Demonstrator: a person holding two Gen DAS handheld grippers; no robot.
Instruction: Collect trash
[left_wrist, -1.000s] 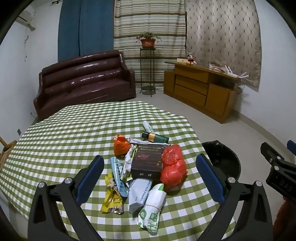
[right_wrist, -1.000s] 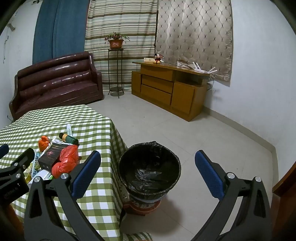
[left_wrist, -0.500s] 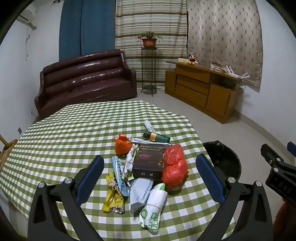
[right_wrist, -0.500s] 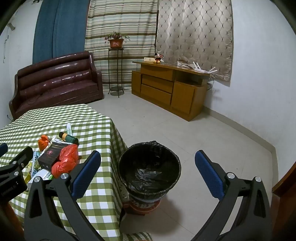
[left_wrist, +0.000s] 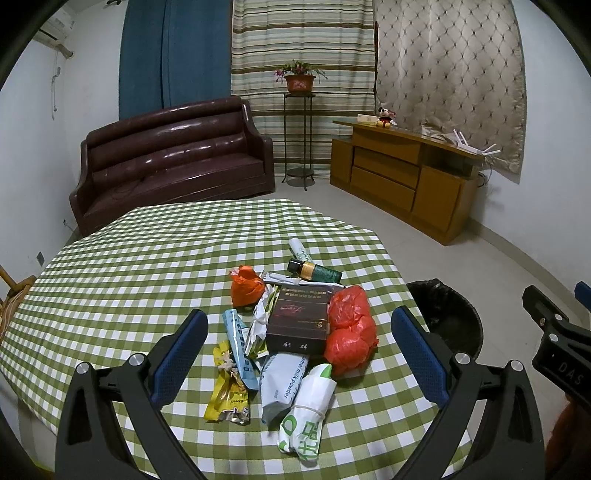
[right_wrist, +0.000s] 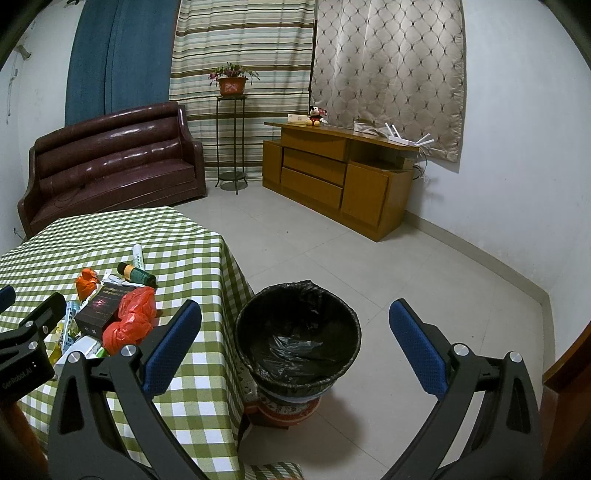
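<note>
- Roughly a dozen trash items bunched near the right edge of the surface (left_wrist: 110, 266): dark box (left_wrist: 298, 320), red bags (left_wrist: 349, 328), orange bag (left_wrist: 245, 286), bottle (left_wrist: 314, 270), wrappers (left_wrist: 236, 369) nearest.
- Left tongs (left_wrist: 299, 350) spread wide, empty, hovering over the pile; likely lining up a first pick.
- Right tongs (right_wrist: 295, 350) likewise released, empty, aimed at the lined bin (right_wrist: 297, 332).
- Bin on floor just beside the cloth edge, apparently placed for a short carry.
- Open floor right of bin; pile crowded, wrappers overlapping.
</note>
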